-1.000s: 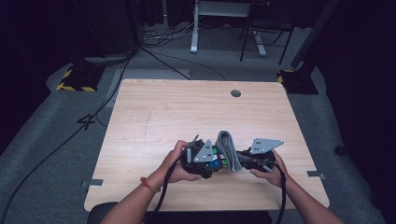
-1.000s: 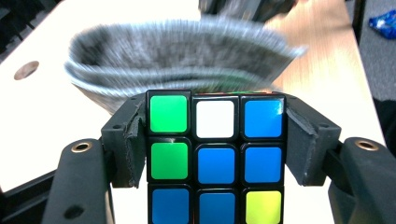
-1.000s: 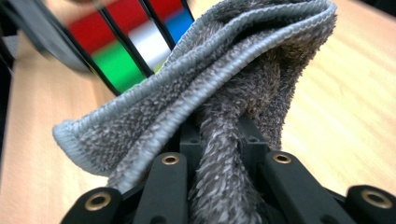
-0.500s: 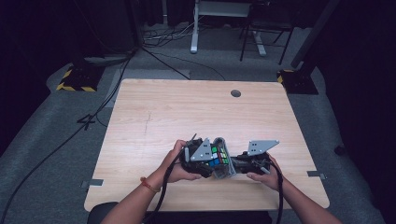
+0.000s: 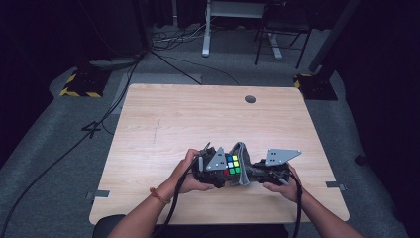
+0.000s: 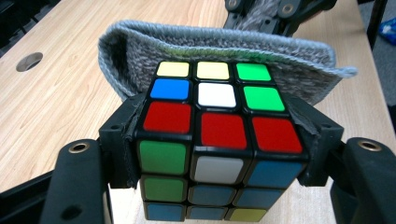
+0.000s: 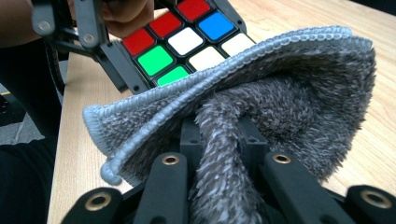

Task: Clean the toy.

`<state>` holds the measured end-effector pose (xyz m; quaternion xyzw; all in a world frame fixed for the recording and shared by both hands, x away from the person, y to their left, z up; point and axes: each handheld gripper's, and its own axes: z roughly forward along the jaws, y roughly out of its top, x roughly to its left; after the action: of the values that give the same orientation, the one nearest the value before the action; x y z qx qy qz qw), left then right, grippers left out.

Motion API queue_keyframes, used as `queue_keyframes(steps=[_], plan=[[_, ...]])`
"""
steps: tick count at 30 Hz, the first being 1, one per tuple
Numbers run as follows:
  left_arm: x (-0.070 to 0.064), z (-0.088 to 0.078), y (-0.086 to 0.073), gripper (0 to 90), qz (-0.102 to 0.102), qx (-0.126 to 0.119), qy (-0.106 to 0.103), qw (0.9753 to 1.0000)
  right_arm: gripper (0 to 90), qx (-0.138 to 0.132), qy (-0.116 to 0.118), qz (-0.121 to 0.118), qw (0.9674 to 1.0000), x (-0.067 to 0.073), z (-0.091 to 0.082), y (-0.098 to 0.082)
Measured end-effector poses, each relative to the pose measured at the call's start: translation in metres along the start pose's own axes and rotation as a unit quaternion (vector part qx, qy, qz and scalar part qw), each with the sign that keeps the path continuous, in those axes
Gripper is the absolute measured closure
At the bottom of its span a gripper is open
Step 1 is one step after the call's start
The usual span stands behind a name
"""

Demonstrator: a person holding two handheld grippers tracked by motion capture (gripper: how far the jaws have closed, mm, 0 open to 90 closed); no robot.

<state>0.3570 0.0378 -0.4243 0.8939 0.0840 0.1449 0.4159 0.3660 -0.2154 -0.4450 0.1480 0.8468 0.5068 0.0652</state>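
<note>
A Rubik's cube [image 6: 217, 135] sits clamped between the two black jaws of my left gripper [image 6: 219, 142], red row toward the camera. A grey fuzzy cloth [image 6: 140, 51] wraps against the cube's far side. My right gripper [image 7: 219, 135] is shut on a bunched fold of that cloth [image 7: 289, 93], which it holds against the cube [image 7: 187, 42]. From above, both hands meet near the table's front edge, with the cube [image 5: 232, 164] and the cloth [image 5: 241, 151] between the left gripper [image 5: 225, 173] and the right gripper [image 5: 252, 172].
The wooden table [image 5: 173, 119] stretches bare behind the hands, with a round cable hole [image 5: 250, 99] near its far edge. Cables trail from both grippers off the front edge. Beyond the table are a floor with cables and a desk frame [image 5: 205, 29].
The cloth has dropped from standing tall between the grippers to lying against the cube's side, and more of the cube's coloured top shows. Both hands stay about where they were.
</note>
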Motion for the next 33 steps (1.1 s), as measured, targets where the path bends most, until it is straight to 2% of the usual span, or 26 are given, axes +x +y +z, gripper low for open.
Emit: queue_keyframes(steps=[4, 8, 10, 13, 15, 17, 19, 20, 23, 25, 29, 33], plan=[[-0.001, 0.004, -0.001, 32.7, 0.005, 0.018, 0.002, 0.9998, 77.4, -0.008, -0.003, -0.001, 1.0000, 0.000, -0.002, 0.001], [-0.003, 0.005, -0.001, 33.0, 0.011, 0.022, 0.006, 0.9997, 77.4, -0.018, -0.004, -0.002, 0.9998, 0.001, -0.005, 0.002], [-0.003, 0.004, 0.000, 33.0, 0.012, 0.019, 0.007, 0.9997, 77.3, -0.017, -0.006, -0.002, 0.9998, 0.001, -0.005, 0.002], [-0.002, -0.001, 0.002, 33.1, 0.010, 0.002, 0.006, 0.9999, 77.2, -0.016, -0.013, -0.007, 0.9998, 0.001, -0.005, 0.004], [-0.002, -0.003, 0.004, 33.2, 0.009, -0.012, -0.003, 0.9999, 77.2, 0.000, -0.020, -0.009, 0.9998, 0.000, -0.002, 0.003], [-0.005, -0.007, 0.007, 33.2, 0.016, -0.019, -0.001, 0.9997, 77.2, 0.024, -0.021, -0.008, 0.9995, -0.001, 0.005, -0.001], [-0.006, -0.009, 0.008, 33.3, 0.017, -0.025, -0.008, 0.9995, 77.2, 0.041, -0.017, -0.008, 0.9990, -0.002, 0.010, -0.005], [-0.006, -0.010, 0.009, 33.3, 0.018, -0.028, -0.003, 0.9994, 77.2, 0.048, -0.014, -0.009, 0.9987, -0.002, 0.013, -0.006], [-0.003, -0.011, 0.007, 33.2, 0.010, -0.032, -0.010, 0.9994, 77.2, 0.050, -0.003, -0.009, 0.9987, 0.000, 0.015, -0.006], [0.000, -0.012, 0.005, 33.2, 0.007, -0.034, -0.011, 0.9993, 77.2, 0.039, -0.005, -0.015, 0.9991, 0.002, 0.012, -0.004], [-0.001, -0.007, 0.003, 33.1, 0.012, -0.013, -0.006, 0.9998, 77.3, -0.004, -0.003, -0.010, 0.9999, 0.004, -0.002, 0.002], [-0.001, -0.007, 0.003, 33.1, 0.008, -0.020, -0.008, 0.9997, 77.3, -0.018, -0.013, -0.022, 0.9995, 0.007, -0.008, 0.005]])
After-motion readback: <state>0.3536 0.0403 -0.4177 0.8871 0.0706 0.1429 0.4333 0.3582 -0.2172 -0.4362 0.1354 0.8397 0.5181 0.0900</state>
